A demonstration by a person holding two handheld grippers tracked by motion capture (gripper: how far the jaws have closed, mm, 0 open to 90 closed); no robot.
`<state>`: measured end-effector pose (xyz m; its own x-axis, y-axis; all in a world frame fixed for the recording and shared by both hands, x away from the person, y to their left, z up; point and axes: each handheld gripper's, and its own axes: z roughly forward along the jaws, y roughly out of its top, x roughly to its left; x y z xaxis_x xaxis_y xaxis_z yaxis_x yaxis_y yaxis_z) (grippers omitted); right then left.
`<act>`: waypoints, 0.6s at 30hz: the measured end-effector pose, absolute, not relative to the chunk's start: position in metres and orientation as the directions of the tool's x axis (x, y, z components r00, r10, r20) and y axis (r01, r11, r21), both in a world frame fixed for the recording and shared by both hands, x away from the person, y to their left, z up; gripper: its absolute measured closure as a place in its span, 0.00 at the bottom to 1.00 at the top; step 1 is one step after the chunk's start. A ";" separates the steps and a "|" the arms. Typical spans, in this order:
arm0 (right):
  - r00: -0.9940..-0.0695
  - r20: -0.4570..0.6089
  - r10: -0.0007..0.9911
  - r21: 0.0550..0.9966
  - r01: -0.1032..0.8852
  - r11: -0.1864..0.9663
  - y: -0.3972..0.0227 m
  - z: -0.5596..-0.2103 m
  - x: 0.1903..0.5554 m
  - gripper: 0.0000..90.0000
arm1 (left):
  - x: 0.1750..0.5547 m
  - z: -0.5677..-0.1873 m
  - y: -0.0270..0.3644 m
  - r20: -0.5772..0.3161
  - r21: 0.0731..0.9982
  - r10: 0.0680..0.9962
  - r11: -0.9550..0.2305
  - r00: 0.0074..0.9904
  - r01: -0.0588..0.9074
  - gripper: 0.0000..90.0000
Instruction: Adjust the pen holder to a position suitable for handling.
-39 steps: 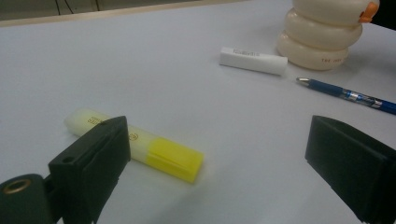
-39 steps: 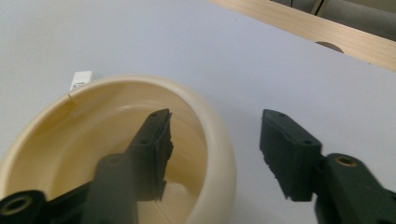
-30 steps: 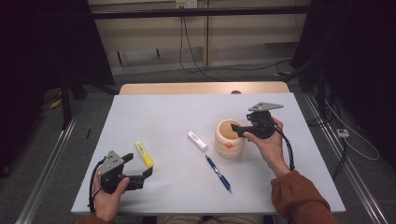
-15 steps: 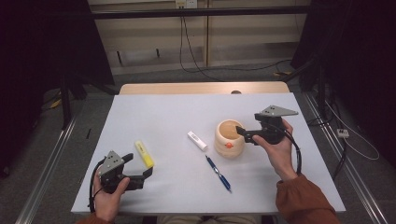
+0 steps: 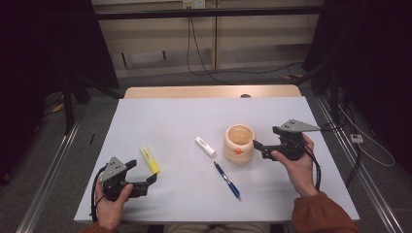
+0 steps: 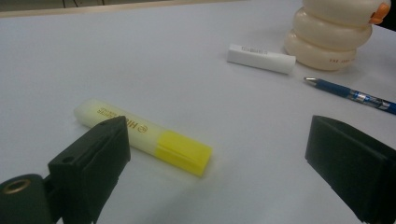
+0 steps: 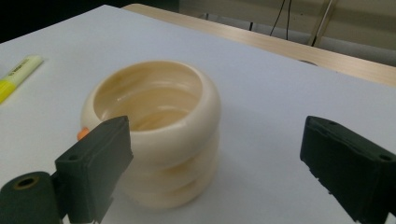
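Observation:
A cream ringed cup (image 5: 239, 143) with a small orange knob stands right of the table's middle. My right gripper (image 5: 265, 139) hovers just right of it, open, its jaws pointing at the cup with nothing between them. In the right gripper view the cup (image 7: 154, 130) looks hollow and sits ahead of the left jaw. A yellow highlighter (image 5: 150, 159) lies at the front left. My left gripper (image 5: 145, 177) rests open right behind it; its own view shows the highlighter (image 6: 144, 135) just beyond the left jaw.
A white capped tube (image 5: 205, 146) lies left of the cup and a blue pen (image 5: 227, 180) in front of it, both on the white tabletop (image 5: 194, 116). A wooden edge (image 5: 209, 91) runs along the table's far side. Cables lie on the floor beyond.
My right gripper has drawn back to the right, from the cup's rim to a spot beside it, jaws empty. The left gripper has stayed put.

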<state>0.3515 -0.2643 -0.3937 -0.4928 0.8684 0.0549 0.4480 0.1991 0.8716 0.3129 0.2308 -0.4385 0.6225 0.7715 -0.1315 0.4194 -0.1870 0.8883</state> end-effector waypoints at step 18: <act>-0.449 0.048 0.892 0.866 0.464 0.187 -0.283 -0.426 0.311 0.07 | 0.310 -0.434 0.232 -0.133 0.900 0.776 -0.165 0.617 0.403 0.08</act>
<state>0.3108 -0.2827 -0.4264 -0.4493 0.8921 0.0483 0.4640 0.1868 0.8659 0.3101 0.2321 -0.4339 0.6167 0.7758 -0.1333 0.4026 -0.1654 0.9003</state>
